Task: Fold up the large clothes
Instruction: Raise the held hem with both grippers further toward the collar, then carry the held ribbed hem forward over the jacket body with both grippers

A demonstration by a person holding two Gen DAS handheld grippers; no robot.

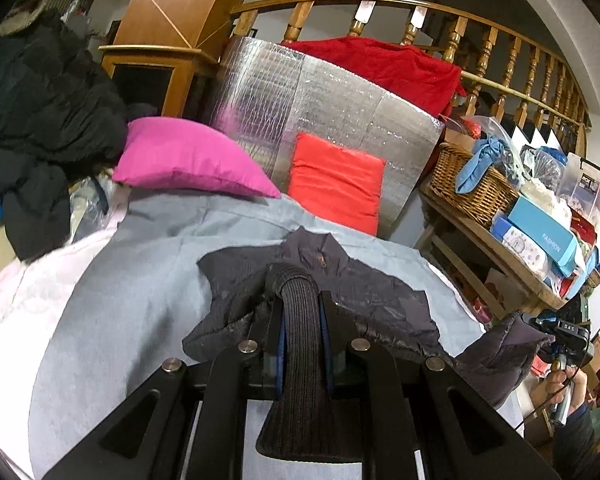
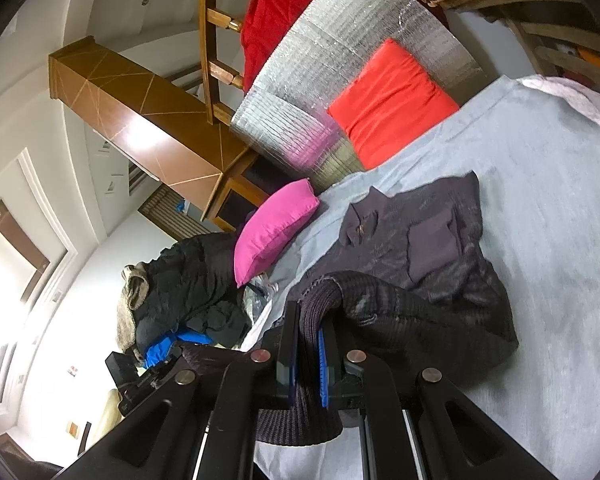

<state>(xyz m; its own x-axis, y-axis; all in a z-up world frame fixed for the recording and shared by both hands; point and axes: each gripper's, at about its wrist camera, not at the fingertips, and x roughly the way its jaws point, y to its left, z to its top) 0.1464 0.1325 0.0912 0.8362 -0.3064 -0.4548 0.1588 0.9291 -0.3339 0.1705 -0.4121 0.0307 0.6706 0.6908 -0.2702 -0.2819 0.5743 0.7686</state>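
My pads (image 1: 282,340) hid the ribbed cuff (image 1: 300,320) between them; at six o'clock the cuff's end ran under my frame.

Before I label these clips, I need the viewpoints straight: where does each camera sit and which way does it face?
Left wrist: on the left gripper, facing along its fingers over the dark jacket toward the railing; its jaws pinch the ribbed cuff; the other hand shows at right.
Right wrist: on the right gripper, rolled sideways, clamping the ribbed hem.
Shared: jacket, pink pillow, red cushion, grey sheet.
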